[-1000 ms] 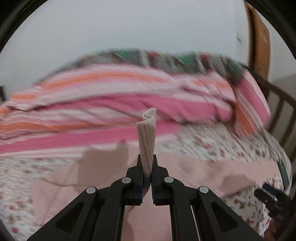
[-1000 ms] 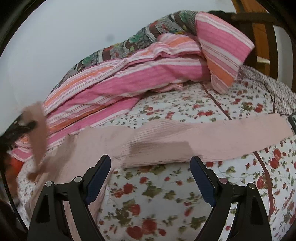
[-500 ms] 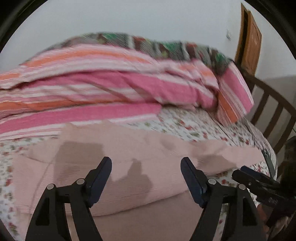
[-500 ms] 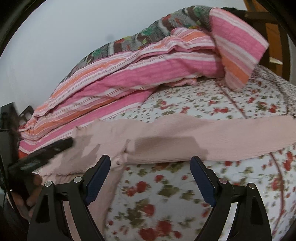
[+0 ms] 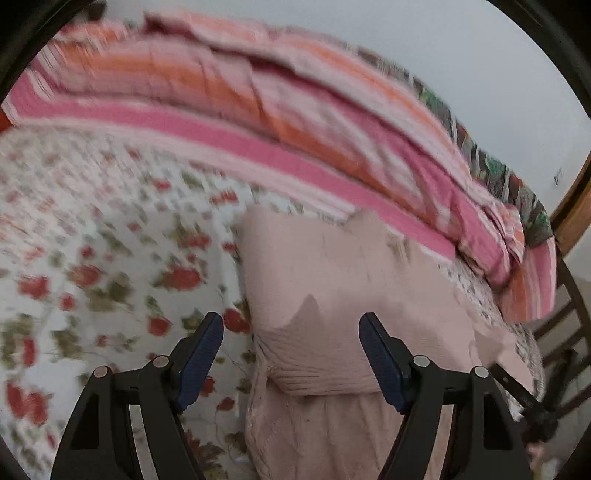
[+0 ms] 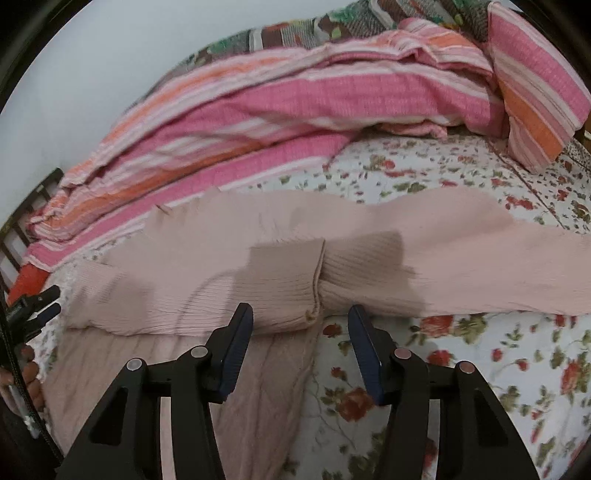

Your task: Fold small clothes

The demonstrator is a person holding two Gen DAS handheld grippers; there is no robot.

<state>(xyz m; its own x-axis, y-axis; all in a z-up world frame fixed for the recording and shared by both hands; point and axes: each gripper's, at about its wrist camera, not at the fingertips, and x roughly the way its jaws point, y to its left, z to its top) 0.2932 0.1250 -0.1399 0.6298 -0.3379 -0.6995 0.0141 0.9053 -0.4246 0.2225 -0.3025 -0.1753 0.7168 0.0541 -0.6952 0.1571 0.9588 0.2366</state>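
Your pale pink ribbed knit garment (image 6: 280, 280) lay spread across the bed with the white sheet printed with red flowers (image 6: 461, 354), one ribbed sleeve folded over the body and the other sleeve reaching away to the right in the right wrist view. No container was in view. Behind the garment, a rumpled pink, orange and white striped blanket (image 6: 288, 96) was heaped along the far side of the bed, with a dark multicoloured patterned cloth (image 6: 295, 33) behind it against the pale wall. A brown wooden frame (image 5: 576, 206) stood at the right edge of the left wrist view.

Your left gripper (image 5: 291, 358) hovered over the garment's near left edge, its fingers well apart and empty, with the folded cloth below the gap. Your right gripper (image 6: 301, 343) pointed at the folded sleeve cuff; its fingers had just been closing but stood apart, nothing pressed between them. Nothing lay on the garment, and the left wrist view was blurred.
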